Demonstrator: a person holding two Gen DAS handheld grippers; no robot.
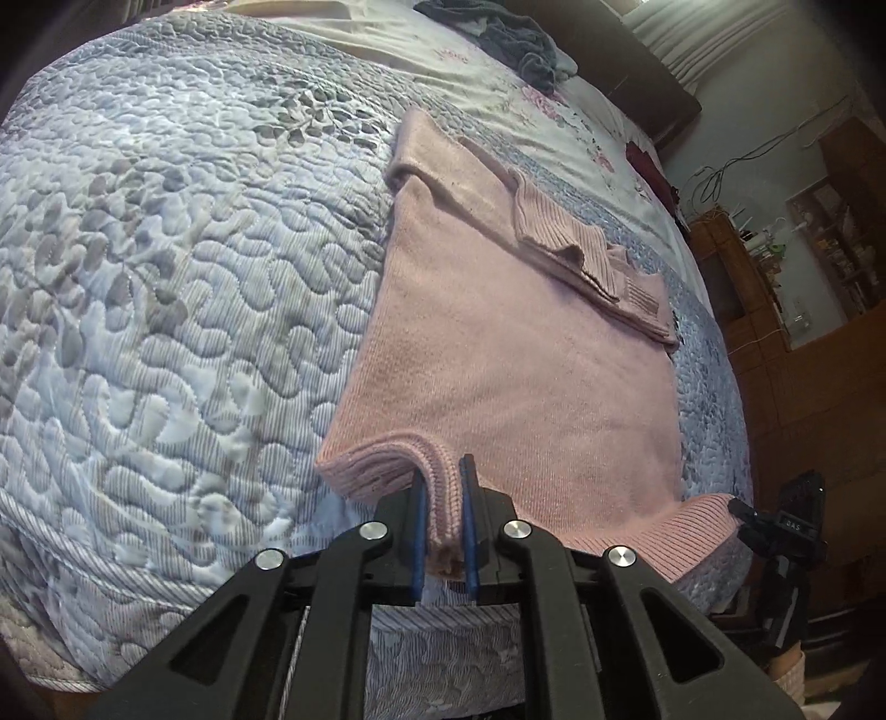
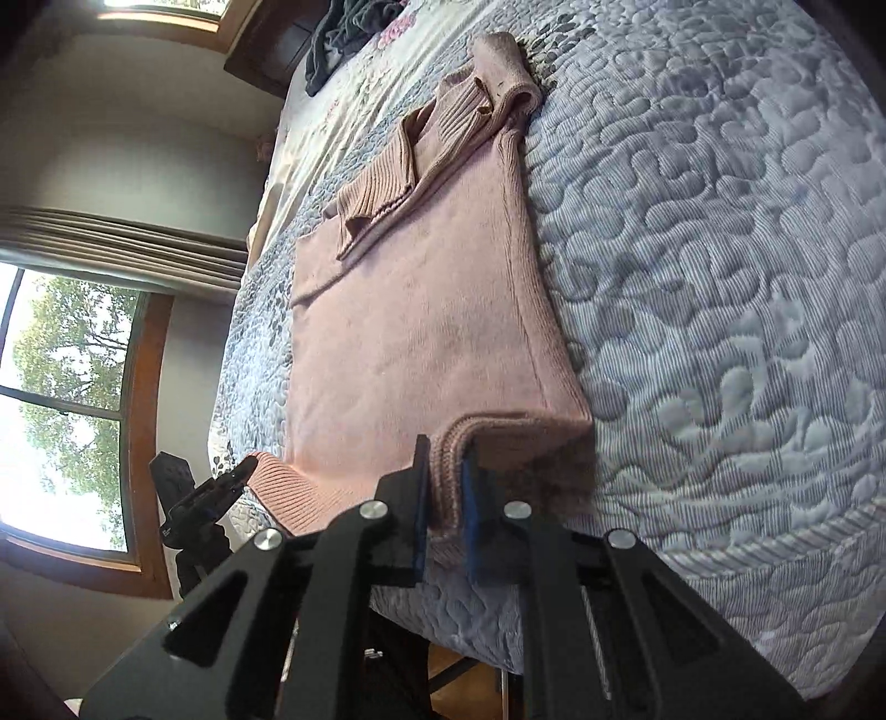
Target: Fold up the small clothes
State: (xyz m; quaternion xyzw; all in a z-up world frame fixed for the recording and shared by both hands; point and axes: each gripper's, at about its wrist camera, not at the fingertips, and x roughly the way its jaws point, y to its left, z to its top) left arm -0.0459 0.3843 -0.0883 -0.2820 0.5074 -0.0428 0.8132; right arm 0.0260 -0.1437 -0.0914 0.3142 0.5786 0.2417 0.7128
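A pink knitted sweater [image 1: 498, 343] lies flat on the quilted bed, its sleeves folded across the far end. My left gripper [image 1: 444, 471] is shut on the sweater's ribbed near edge at one corner. The other near corner, in the right wrist view of the sweater [image 2: 421, 332], is pinched the same way by my right gripper [image 2: 446, 451]. Each gripper shows up in the other's view: the right gripper [image 1: 775, 520] at the hem's far end, the left gripper [image 2: 210, 493] likewise. The folded sleeves [image 2: 398, 171] rest on the sweater's far part.
A blue-grey quilted bedspread [image 1: 166, 277] covers the bed, whose near edge drops off just below the grippers. Dark clothes [image 1: 498, 33] lie piled at the head of the bed. Wooden shelves [image 1: 819, 249] stand beside the bed; a window [image 2: 66, 404] is on the other side.
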